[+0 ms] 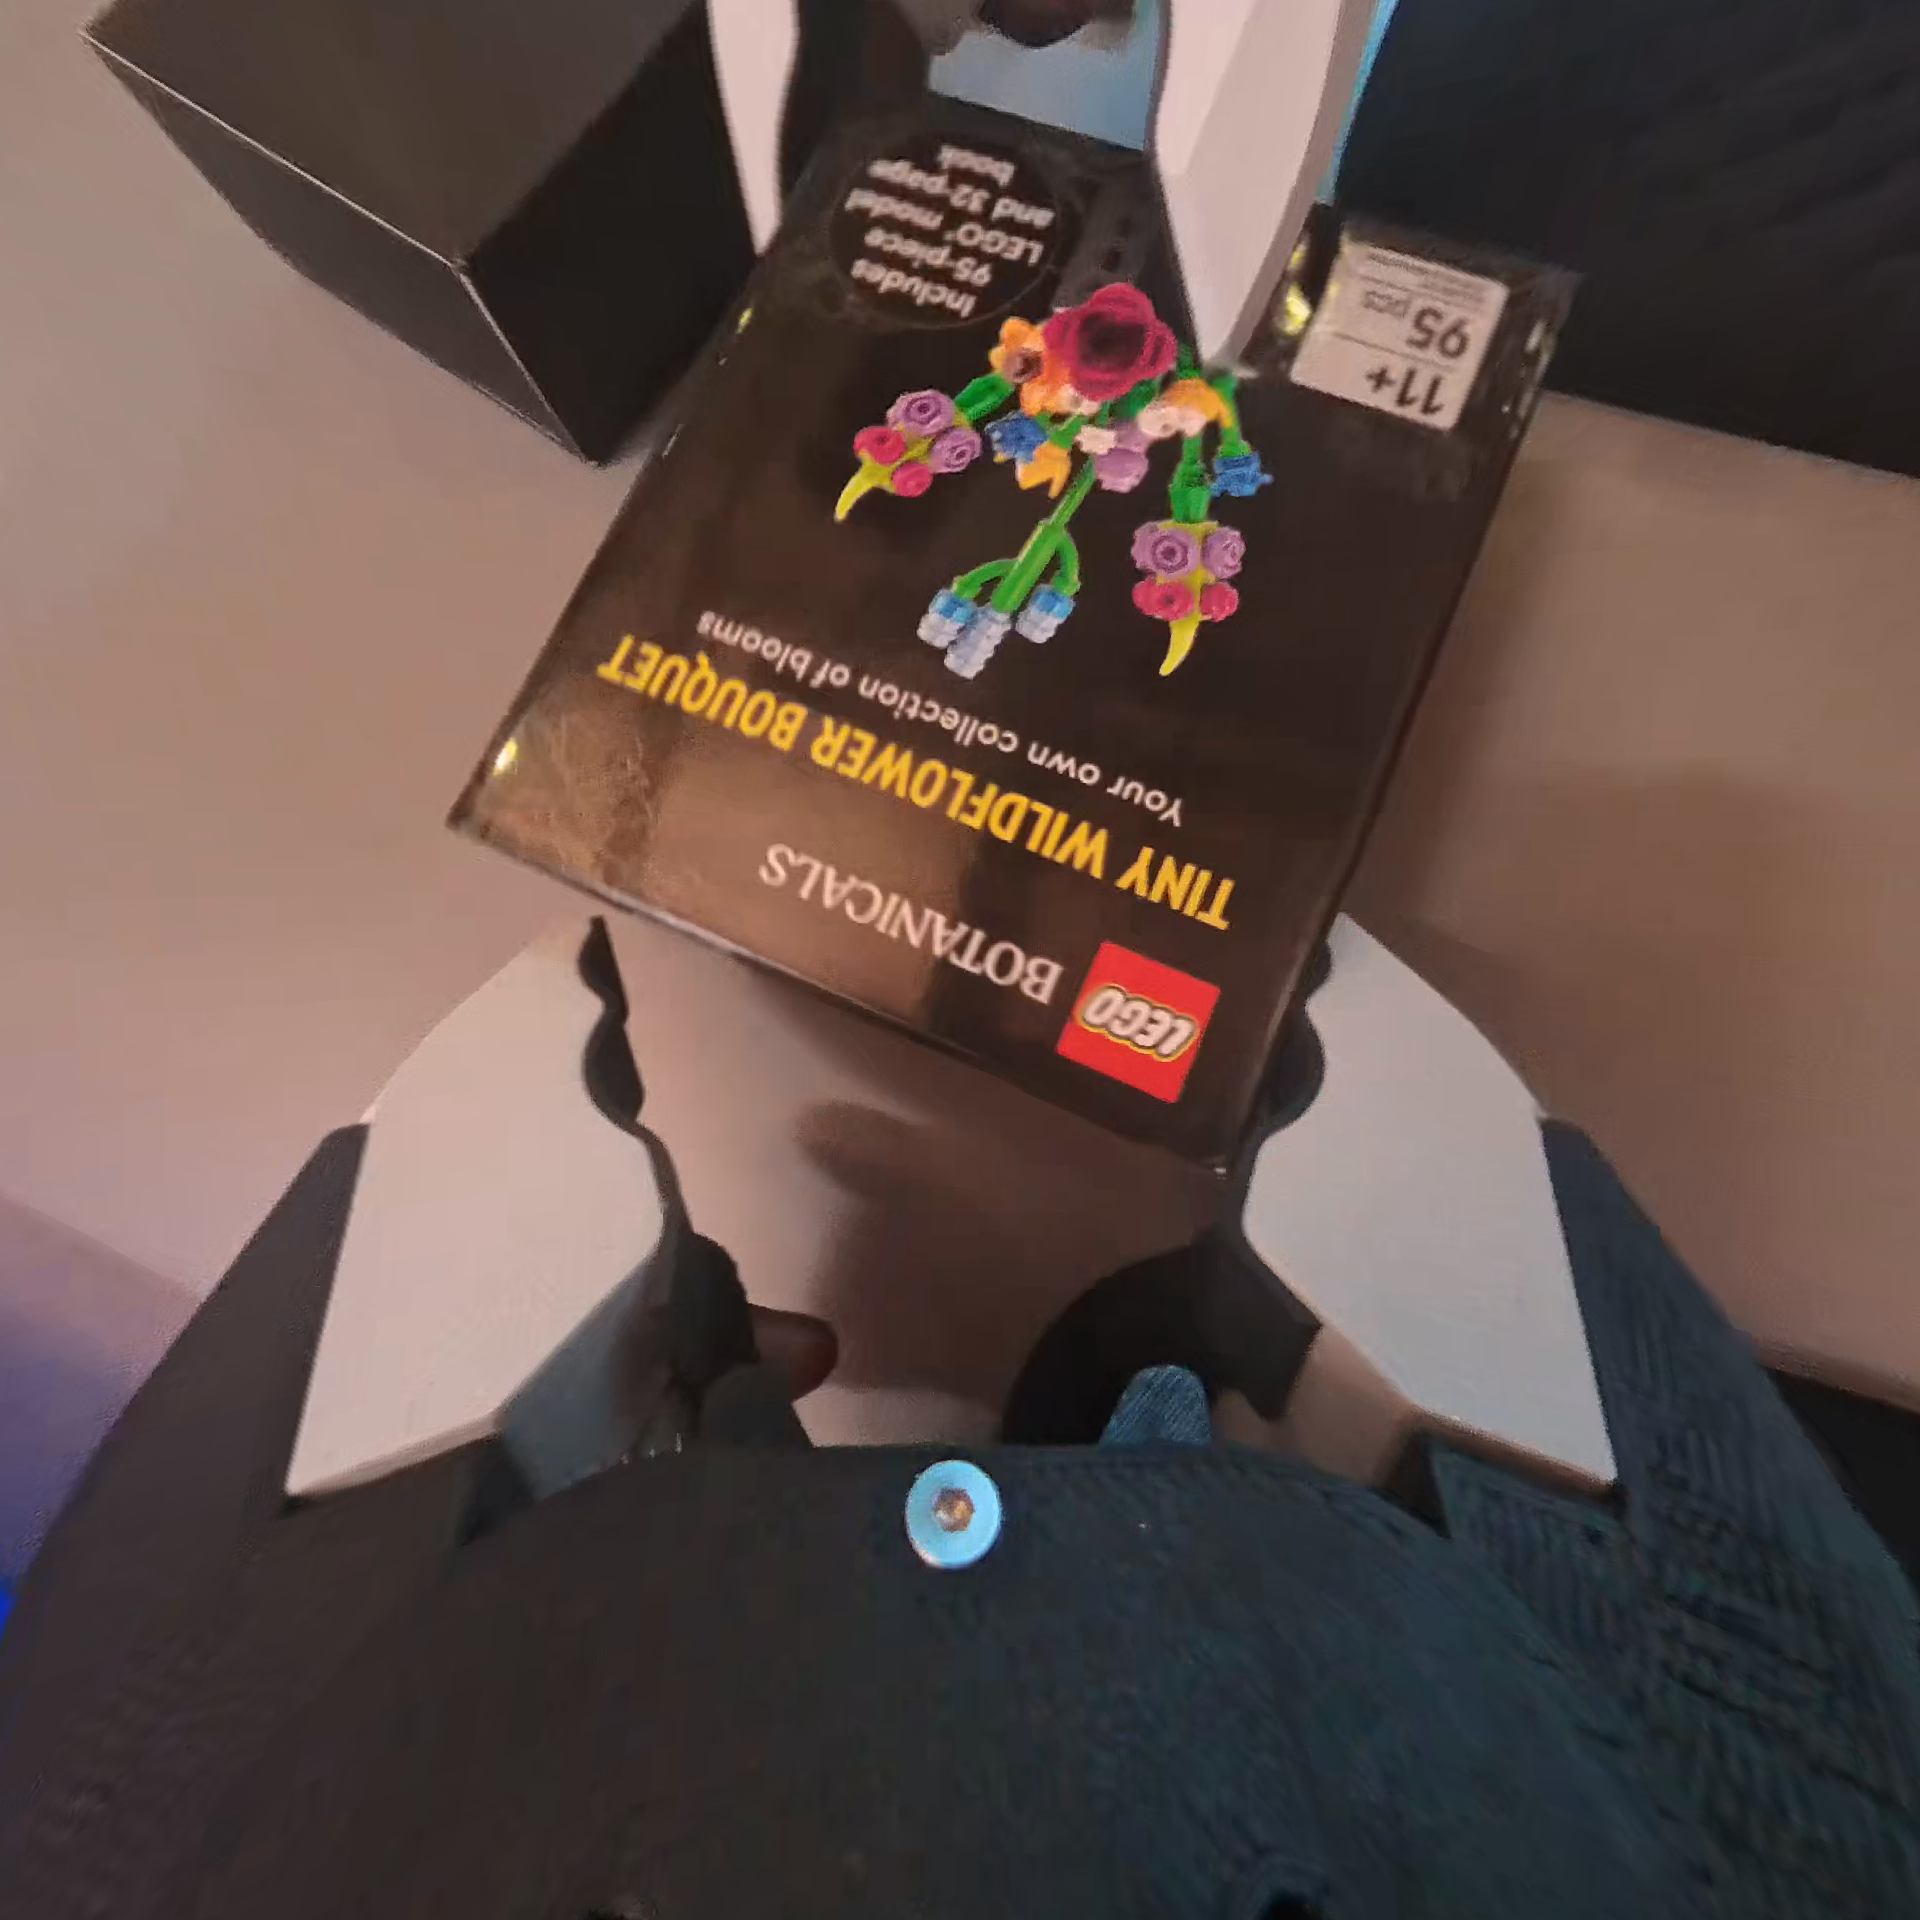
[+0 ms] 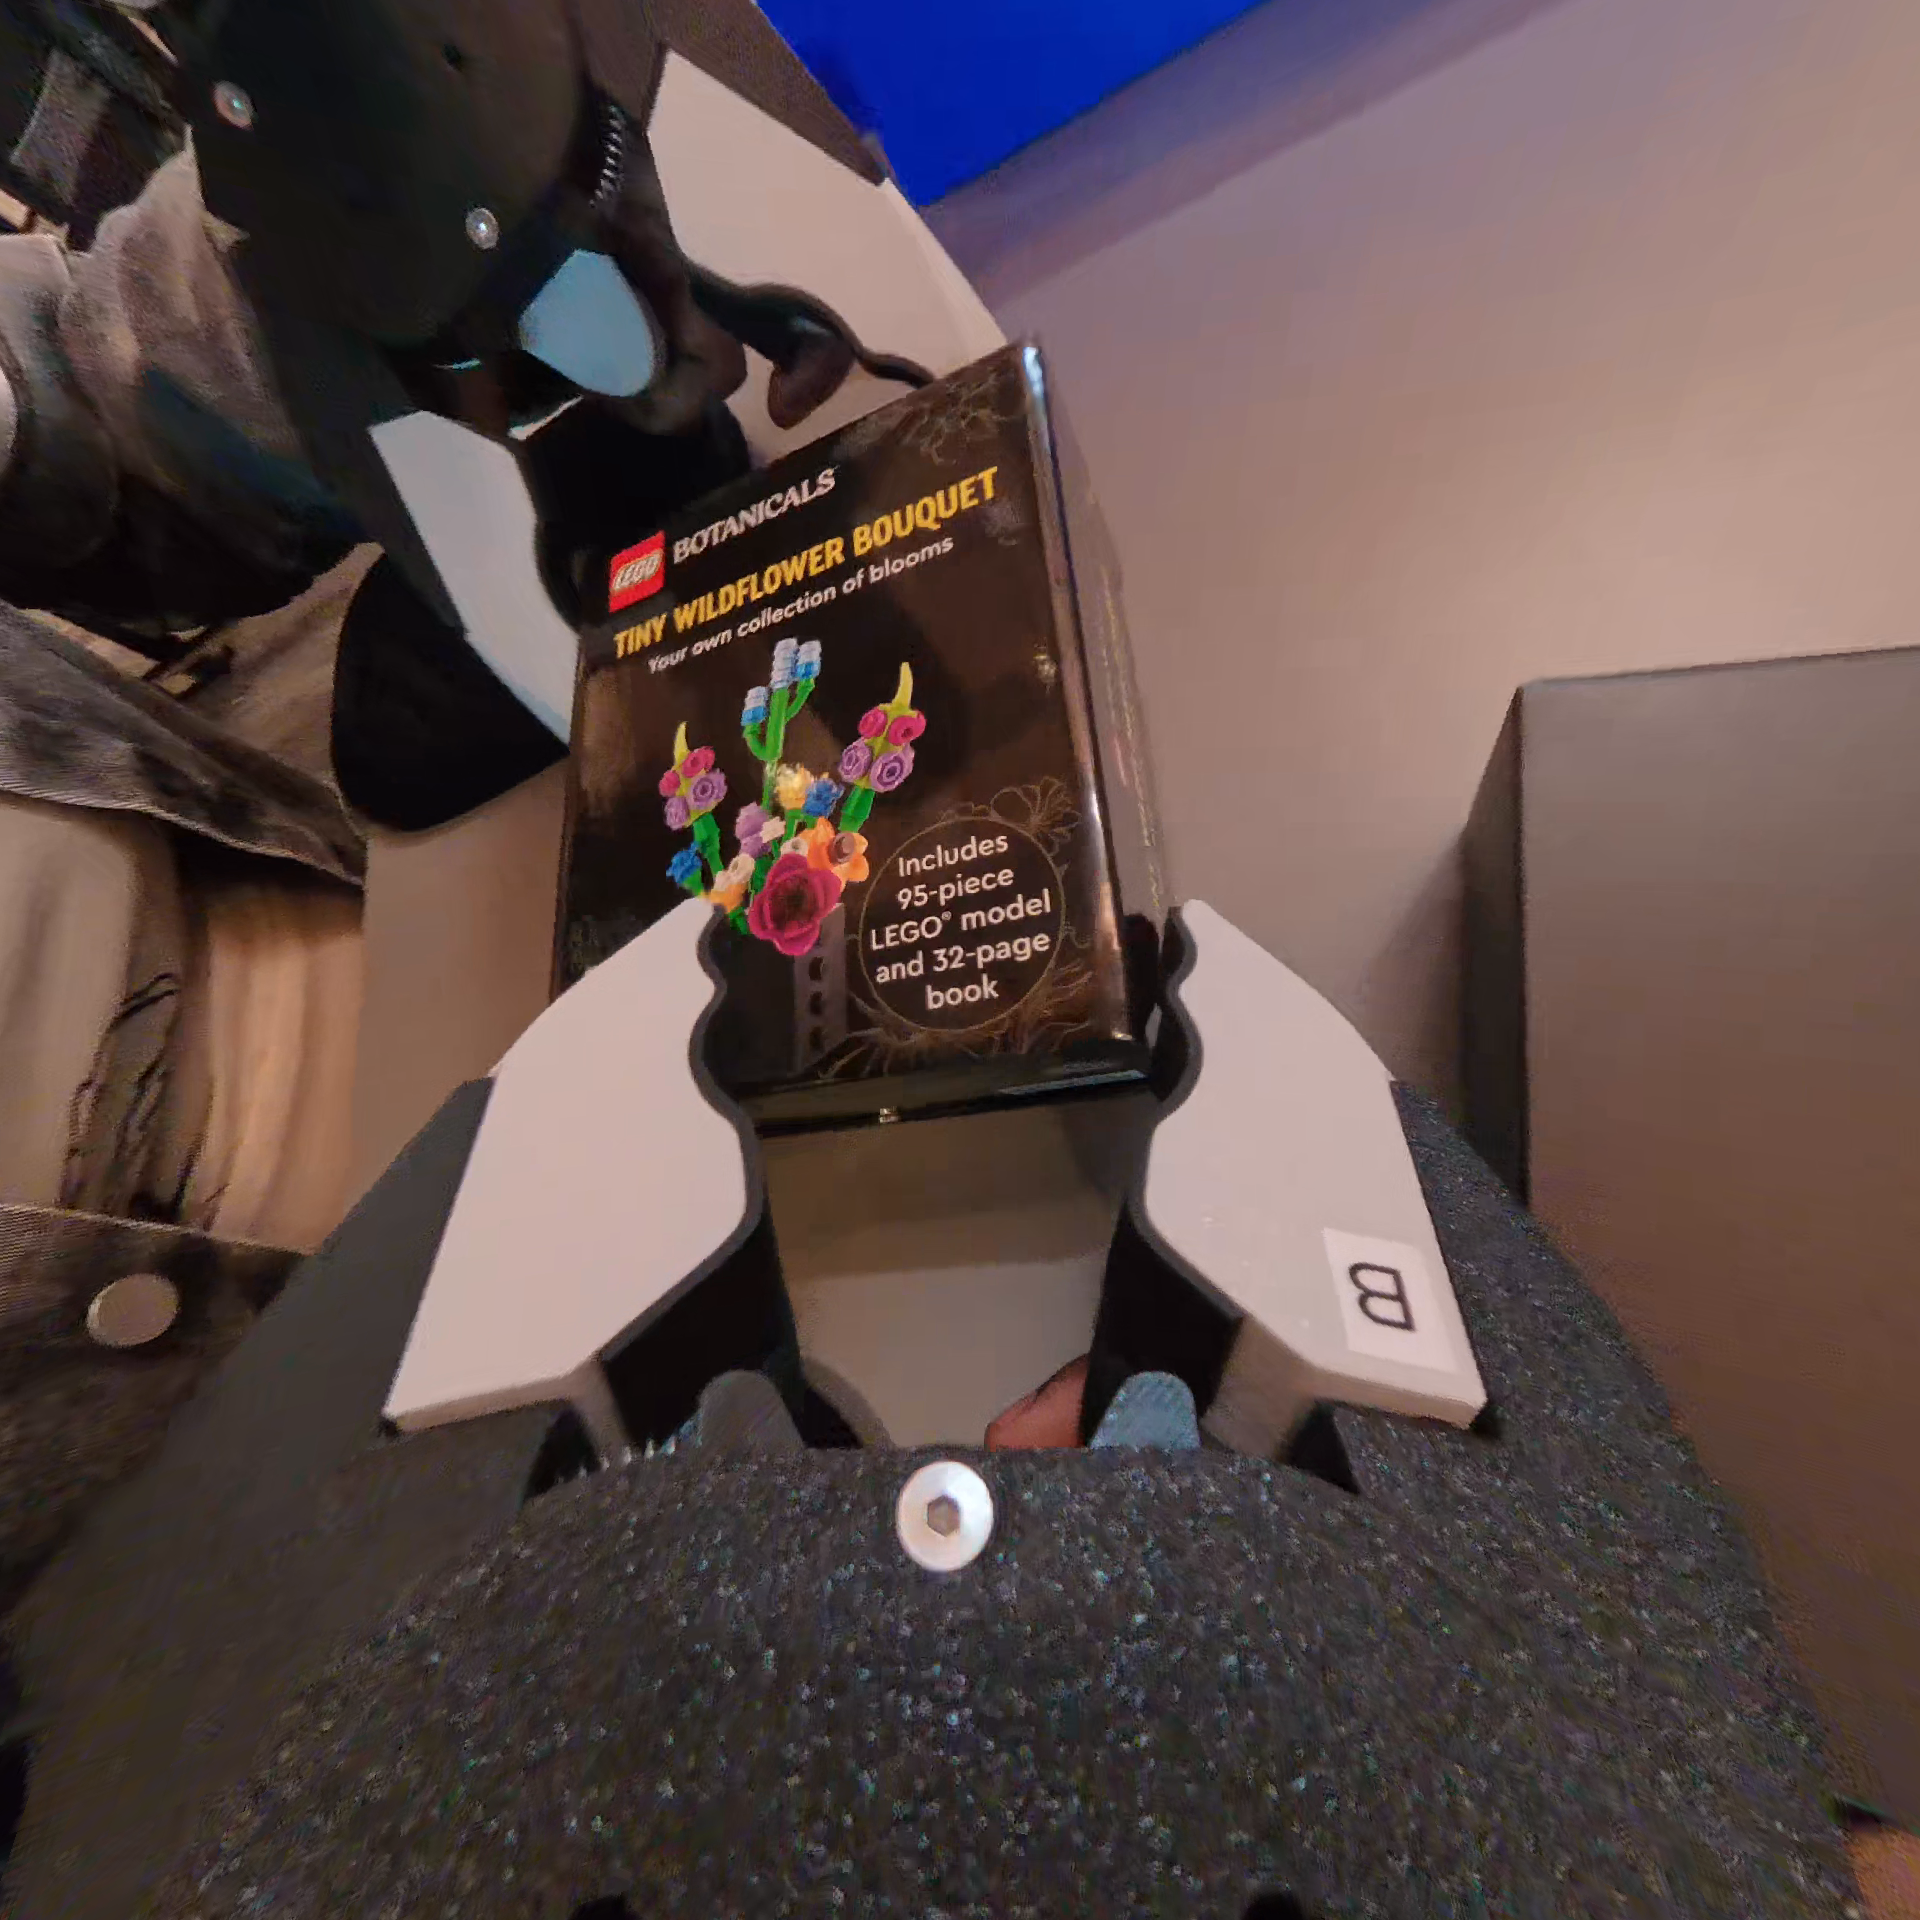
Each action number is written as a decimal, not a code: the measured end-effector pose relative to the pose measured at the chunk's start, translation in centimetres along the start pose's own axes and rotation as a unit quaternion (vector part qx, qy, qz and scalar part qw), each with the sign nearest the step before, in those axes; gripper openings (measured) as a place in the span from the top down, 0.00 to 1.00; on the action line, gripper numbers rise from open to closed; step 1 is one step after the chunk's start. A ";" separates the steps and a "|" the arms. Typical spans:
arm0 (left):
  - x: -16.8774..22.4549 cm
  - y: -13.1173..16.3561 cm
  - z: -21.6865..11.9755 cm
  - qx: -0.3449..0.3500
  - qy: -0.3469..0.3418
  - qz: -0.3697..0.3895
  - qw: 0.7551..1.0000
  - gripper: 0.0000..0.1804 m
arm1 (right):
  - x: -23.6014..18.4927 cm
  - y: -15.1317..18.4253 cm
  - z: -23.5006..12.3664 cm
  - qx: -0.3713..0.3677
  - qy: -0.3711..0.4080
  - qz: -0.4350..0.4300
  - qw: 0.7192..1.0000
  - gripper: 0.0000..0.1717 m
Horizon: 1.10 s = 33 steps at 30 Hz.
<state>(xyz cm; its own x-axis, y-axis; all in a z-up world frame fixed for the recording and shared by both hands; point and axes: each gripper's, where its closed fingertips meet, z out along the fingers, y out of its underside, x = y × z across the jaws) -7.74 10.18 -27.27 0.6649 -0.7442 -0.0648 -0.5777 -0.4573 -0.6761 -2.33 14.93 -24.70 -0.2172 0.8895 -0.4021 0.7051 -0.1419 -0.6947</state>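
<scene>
A glossy black box with a bouquet of brick flowers pictured on it [image 1: 1039,623] hangs tilted above the beige table [image 1: 208,727]. My right gripper [image 2: 940,914] is shut on the box [image 2: 831,727] at its lower end. One pad lies against the front face and the other against the side edge. This gripper also shows in the left wrist view [image 1: 992,296], at the box's far end. My left gripper [image 1: 966,935] is wide open at the box's near end. The box's corner lies close to one finger and the other finger stands well clear. The left gripper's white fingers [image 2: 790,187] show behind the box.
A plain black carton [image 1: 416,208] stands on the table close beside the box; in the right wrist view the carton [image 2: 1714,987] is at the right. A person's patterned clothing [image 2: 156,935] fills the left side. A dark surface [image 1: 1662,208] lies past the table's far edge.
</scene>
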 end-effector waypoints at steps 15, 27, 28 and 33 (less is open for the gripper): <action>-2.6 1.6 -2.5 0.019 -0.037 -0.193 0.980 0.81 | -6.6 7.0 0.0 -0.143 -0.079 0.094 0.982 0.74; -1.7 -4.6 -2.5 0.154 0.161 -0.405 0.887 0.42 | -0.3 0.8 -2.2 0.106 0.076 0.208 0.969 0.47; -2.3 -4.3 -1.8 0.147 0.148 -0.412 0.887 0.44 | -0.1 0.7 -1.9 0.105 0.074 0.214 0.968 0.47; -2.4 -3.3 0.3 0.118 0.143 -0.384 0.904 0.57 | 0.7 1.2 -0.1 0.083 0.080 0.205 0.972 0.49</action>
<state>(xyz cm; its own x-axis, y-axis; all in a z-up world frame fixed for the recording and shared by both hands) -7.26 13.67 -25.09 0.6581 -0.3617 0.6604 0.1421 -0.8017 -0.5806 -1.59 15.39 -25.73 0.1761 0.7969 -0.5779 0.5882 -0.5559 -0.5873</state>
